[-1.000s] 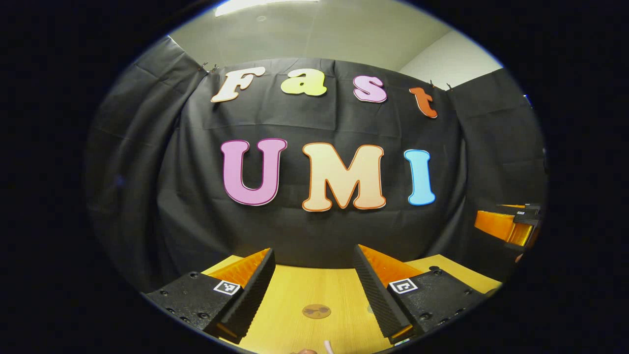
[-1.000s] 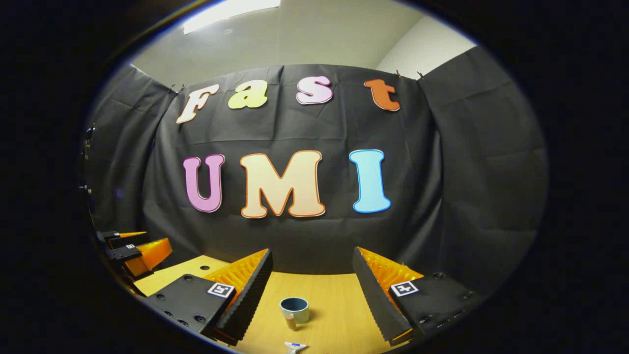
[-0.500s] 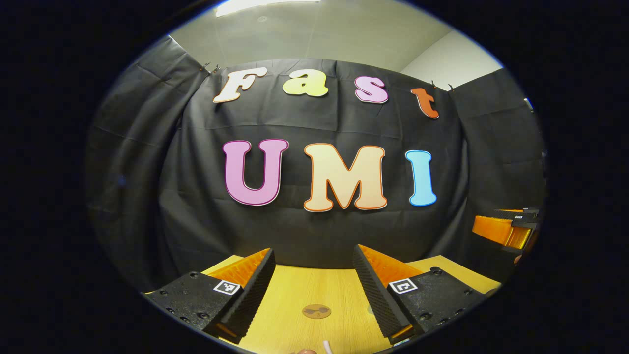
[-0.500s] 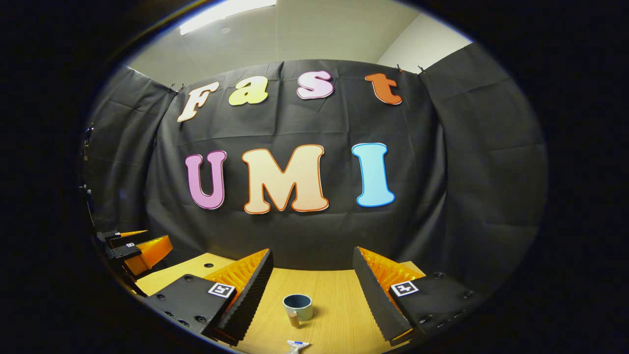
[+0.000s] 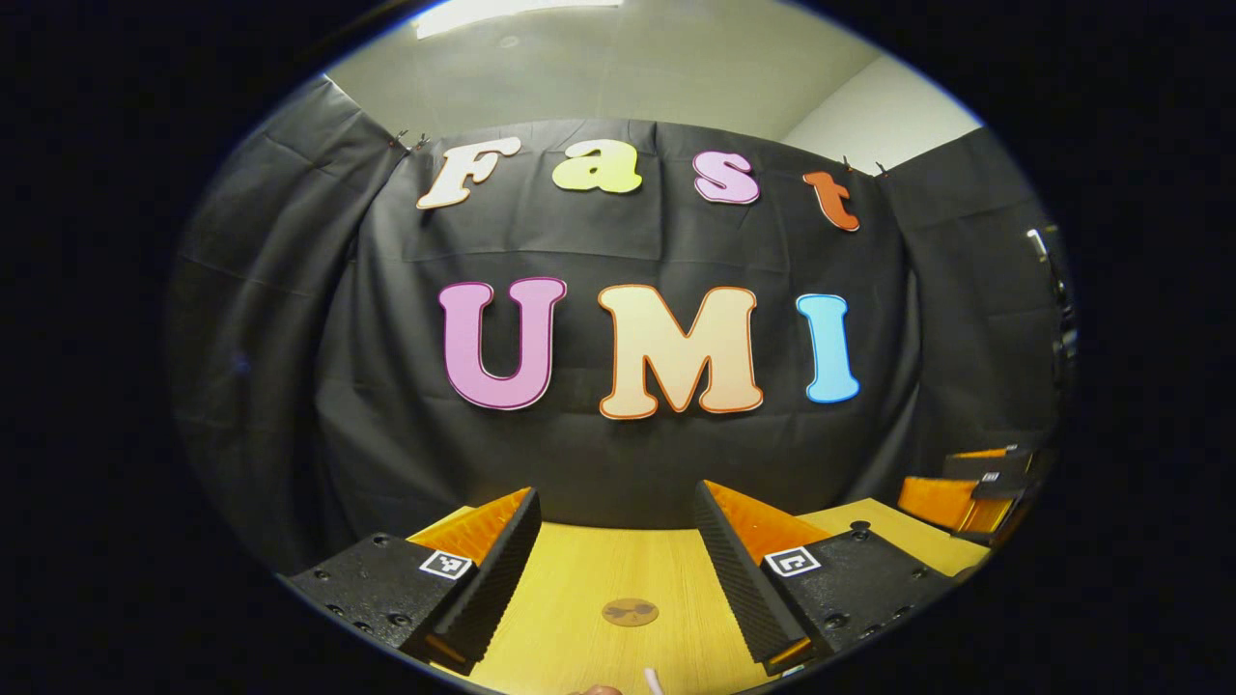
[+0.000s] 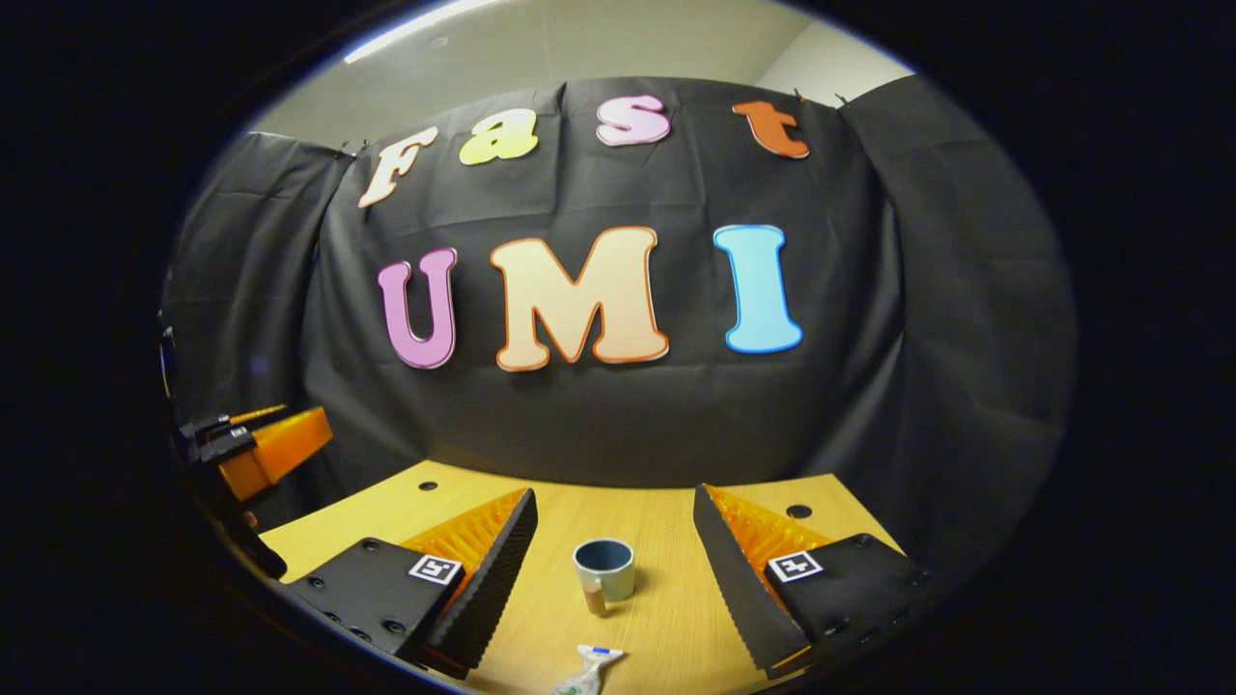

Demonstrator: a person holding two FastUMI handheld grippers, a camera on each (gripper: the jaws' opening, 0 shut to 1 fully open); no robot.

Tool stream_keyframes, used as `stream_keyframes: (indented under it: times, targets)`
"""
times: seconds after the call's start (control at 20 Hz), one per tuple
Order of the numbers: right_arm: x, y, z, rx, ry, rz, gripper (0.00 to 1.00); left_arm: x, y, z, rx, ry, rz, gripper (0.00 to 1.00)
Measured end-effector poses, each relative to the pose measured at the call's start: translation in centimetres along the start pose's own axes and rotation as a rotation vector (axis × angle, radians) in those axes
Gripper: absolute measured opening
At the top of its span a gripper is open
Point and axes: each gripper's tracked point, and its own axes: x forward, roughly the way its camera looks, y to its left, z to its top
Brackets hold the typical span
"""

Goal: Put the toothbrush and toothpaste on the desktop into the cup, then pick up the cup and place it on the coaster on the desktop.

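From here I see a light wooden desk (image 6: 666, 627) with two small round holes near its far edge, one toward the left corner (image 6: 428, 486) and one toward the right (image 6: 799, 511). Black cloth (image 6: 927, 319) hangs behind the far edge. Above it, a pale ceiling (image 5: 618, 68) carries a lit strip light (image 5: 512, 12).

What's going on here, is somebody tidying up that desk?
Just starting. A person holds a claw in each hand, both open and empty above a wooden desk. Ahead of the right claw stands an empty cup, with the toothpaste lying in front of it. Ahead of the left claw lies the coaster. Nothing is in the cup yet.
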Motion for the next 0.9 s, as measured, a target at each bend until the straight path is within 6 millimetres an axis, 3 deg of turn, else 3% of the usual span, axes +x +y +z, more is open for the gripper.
stream_keyframes:
  times: [0.45, 0.75, 0.9]
  targets:
    - [1.0, 0.8, -11.9, -0.006, 0.321, 0.056, 0.99, -0.2, 1.3, -0.6, 0.006, 0.018, 0.030, 0.94]
    - [0.3, 1.1, -18.9, -0.004, 0.552, 0.058, 0.98, 0.0, 2.4, -1.2, 0.009, 0.037, 0.054, 0.94]
    - [0.0, 1.2, -21.4, -0.025, 0.635, 0.066, 0.96, 0.2, 3.0, -1.8, 0.009, 0.052, 0.068, 0.94]
